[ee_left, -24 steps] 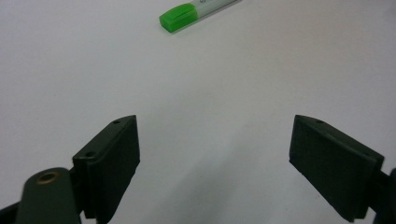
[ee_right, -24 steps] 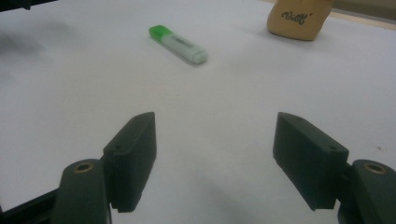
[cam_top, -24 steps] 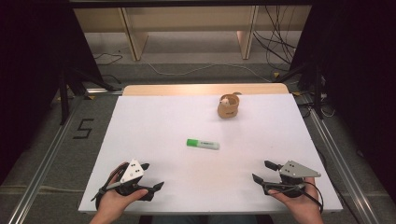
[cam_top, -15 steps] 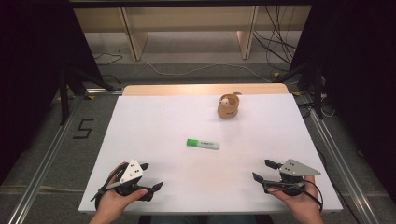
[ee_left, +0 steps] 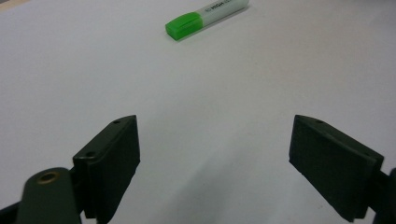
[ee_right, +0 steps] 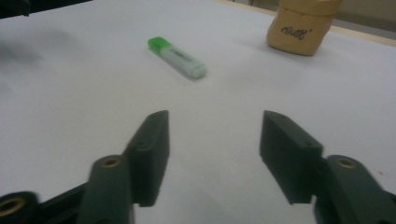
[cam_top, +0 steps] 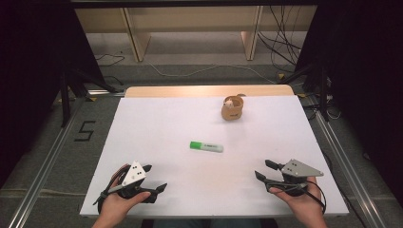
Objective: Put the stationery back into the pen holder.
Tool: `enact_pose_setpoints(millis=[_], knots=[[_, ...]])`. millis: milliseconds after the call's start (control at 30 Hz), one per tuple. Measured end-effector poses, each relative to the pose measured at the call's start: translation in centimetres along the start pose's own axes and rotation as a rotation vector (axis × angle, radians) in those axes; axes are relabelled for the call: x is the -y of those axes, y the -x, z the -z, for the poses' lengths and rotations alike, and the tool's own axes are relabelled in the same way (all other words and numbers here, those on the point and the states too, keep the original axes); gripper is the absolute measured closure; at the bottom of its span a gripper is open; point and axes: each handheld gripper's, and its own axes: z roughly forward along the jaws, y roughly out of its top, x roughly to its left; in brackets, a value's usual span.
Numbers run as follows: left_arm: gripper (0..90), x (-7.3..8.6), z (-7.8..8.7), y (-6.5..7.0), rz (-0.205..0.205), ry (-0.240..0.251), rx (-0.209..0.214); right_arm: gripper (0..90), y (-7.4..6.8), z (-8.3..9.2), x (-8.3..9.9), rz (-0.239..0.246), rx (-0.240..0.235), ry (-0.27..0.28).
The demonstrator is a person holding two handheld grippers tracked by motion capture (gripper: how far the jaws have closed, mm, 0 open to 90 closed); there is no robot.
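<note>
Highlighter (cam_top: pixel 206 147): green cap, pale translucent body with dark print, lying flat mid-surface, cap toward left in high view. White surface (cam_top: pixel 157 123). Tan cup-like holder (cam_top: pixel 232 108) with script lettering, far right-centre, well apart from highlighter. Left gripper (cam_top: pixel 153 178) near front-left edge, jaws wide, empty. Right gripper (cam_top: pixel 264 169) near front-right edge, jaws wide, empty. Versus earlier frames: no visible change; highlighter, holder, both grippers same places.

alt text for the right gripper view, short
The right gripper has its two black jaws open and empty above a white table. Beyond them a green-capped highlighter lies flat on the table, and a tan cup-like container with dark lettering stands farther off at upper right.
</note>
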Motion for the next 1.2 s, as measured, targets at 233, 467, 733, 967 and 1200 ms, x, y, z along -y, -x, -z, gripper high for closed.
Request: enact_pose_setpoints(millis=[233,467,733,967,1200], knots=[[16.3,-0.3,-0.2,0.7,-0.022,-0.008,-0.004,83.1,-0.3,-1.8,-1.6,0.033,0.005,-0.051],[16.4,-0.3,-0.6,0.9,-0.029,-0.025,0.012,90.0,-0.5,-5.1,-3.9,0.046,0.004,-0.087],[16.4,-0.2,-0.6,0.9,-0.028,-0.019,0.006,90.0,-0.6,-10.1,-5.8,0.037,-0.005,-0.15],[16.4,-0.2,-0.8,0.8,-0.02,-0.022,0.008,90.0,0.0,-13.2,-6.5,0.001,0.008,-0.189],[16.4,-0.2,-0.8,0.8,-0.02,-0.024,0.009,90.0,0.4,-15.8,-7.4,-0.029,-0.005,-0.209]])
